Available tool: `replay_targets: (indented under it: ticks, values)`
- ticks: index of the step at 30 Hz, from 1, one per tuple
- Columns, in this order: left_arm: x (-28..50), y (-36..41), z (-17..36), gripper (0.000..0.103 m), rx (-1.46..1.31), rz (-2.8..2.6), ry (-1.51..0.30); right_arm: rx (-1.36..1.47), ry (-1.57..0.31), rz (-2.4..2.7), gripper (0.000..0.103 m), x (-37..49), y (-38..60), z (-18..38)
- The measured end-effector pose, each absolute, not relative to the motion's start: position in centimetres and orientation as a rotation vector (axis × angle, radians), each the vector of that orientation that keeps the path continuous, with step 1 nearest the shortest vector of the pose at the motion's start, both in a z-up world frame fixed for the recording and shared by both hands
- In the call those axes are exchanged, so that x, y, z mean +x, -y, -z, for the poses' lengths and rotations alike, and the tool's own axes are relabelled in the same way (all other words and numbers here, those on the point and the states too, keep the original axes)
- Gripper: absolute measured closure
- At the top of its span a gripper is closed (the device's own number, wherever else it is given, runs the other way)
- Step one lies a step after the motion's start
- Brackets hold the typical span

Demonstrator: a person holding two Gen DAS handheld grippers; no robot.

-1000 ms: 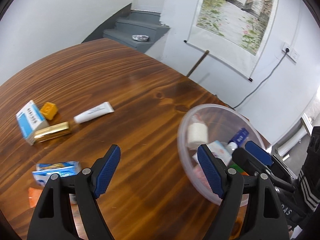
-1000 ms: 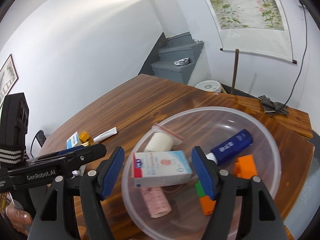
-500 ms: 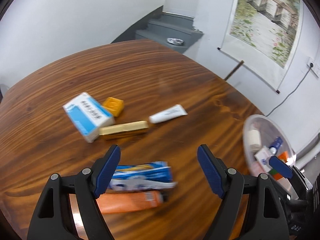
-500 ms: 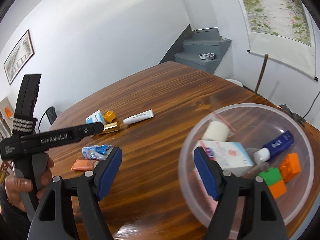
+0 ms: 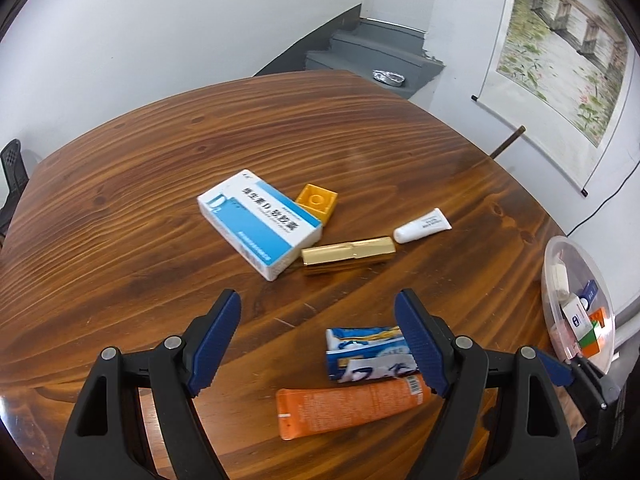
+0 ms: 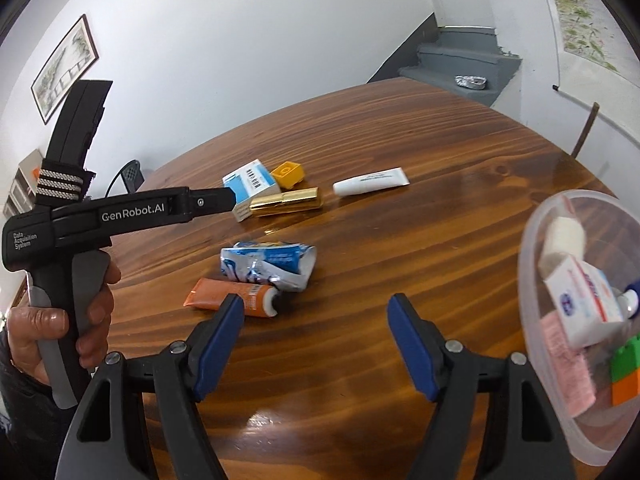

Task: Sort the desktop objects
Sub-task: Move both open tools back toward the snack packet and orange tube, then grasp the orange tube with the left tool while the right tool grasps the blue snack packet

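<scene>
Both grippers hover over the brown wooden worktop [image 5: 120, 208] with jaws apart, gripping nothing. Just ahead of the left gripper [image 5: 318, 342] lie a crumpled blue-and-white packet [image 5: 362, 350] and an orange plastic tube [image 5: 344, 410]. The clear plastic bowl [image 6: 532, 240] sits right of the right gripper [image 6: 314, 346].

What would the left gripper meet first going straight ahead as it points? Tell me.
Probably bare table: nothing lies between the open left gripper's fingers. The blue-and-white box and gold tube lie farther along; depth is uncertain.
</scene>
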State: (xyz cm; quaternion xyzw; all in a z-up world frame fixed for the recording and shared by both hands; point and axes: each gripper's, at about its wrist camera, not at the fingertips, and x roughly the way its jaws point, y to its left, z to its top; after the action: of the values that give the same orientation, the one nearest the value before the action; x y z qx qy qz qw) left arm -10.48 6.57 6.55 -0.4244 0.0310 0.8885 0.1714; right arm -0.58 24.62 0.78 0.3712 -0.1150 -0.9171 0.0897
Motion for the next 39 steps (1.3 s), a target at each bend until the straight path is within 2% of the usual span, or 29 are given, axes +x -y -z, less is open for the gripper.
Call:
replay_targets:
  ticks: [8,14,19,21,23,26,39]
  values:
    - [-10.9,-5.5,-7.5,0.021,-1.178,-2.544,-0.120,1.173,0.275,2.708,0.025,-2.9,-22.0,-0.5]
    - [-11.4,-4.4,-7.5,0.021,-1.196,-2.540,-0.075,1.227,0.259,2.690,0.024,-6.0,-20.0,0.0]
    - [-11.8,-4.4,-7.0,0.021,-1.220,-2.527,-0.055,1.261,0.140,2.690,0.025,-7.4,-18.0,1.0]
    - [-11.9,-4.6,-6.5,0.021,-1.236,-2.522,-0.064,1.265,0.095,2.707,0.039,-7.2,-17.8,1.1]
    - [-12.0,-4.9,-6.1,0.021,-1.249,-2.515,-0.075,1.282,0.092,2.706,0.061,-7.2,-18.1,1.3]
    - [-12.0,-5.2,-5.6,0.021,-1.263,-2.508,-0.091,1.294,0.138,2.706,0.074,-7.1,-19.1,1.4]
    - [-11.0,-6.4,-4.1,0.021,-1.247,-2.407,-0.172,1.307,0.310,2.854,0.075,-5.8,-25.0,1.7]
